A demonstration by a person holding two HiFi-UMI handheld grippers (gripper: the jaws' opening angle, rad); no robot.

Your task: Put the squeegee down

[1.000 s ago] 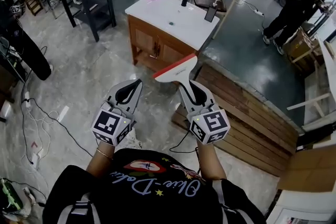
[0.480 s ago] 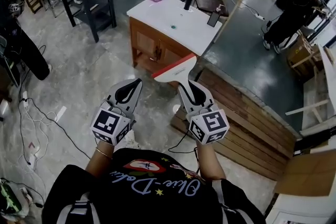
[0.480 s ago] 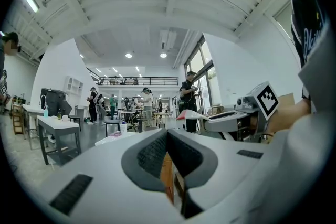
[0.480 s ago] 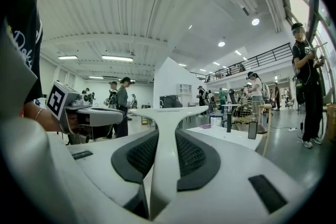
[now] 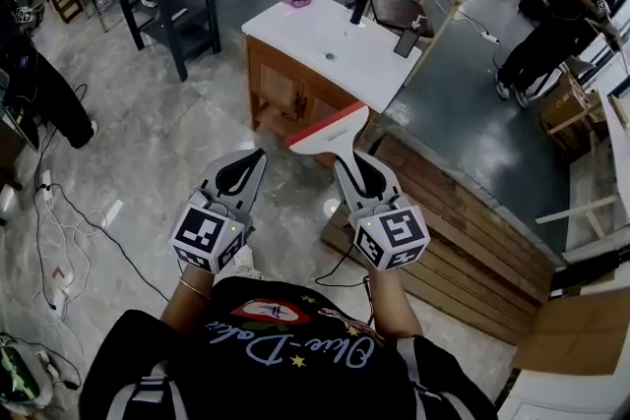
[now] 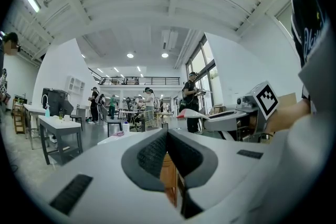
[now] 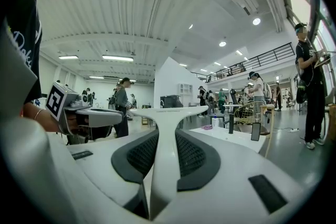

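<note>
The squeegee (image 5: 330,129) is white, with a wide T-shaped head edged by a red blade. It is held level in the air above the floor, near the white-topped desk (image 5: 295,20). The right gripper (image 5: 346,164) pinches its handle between partly spread jaws. The left gripper (image 5: 242,174) is pressed together and holds nothing.

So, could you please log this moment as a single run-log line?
right tool: shut on white squeegee with red blade | left tool: shut, empty | white-topped wooden cabinet ahead | squeegee not yet down
</note>
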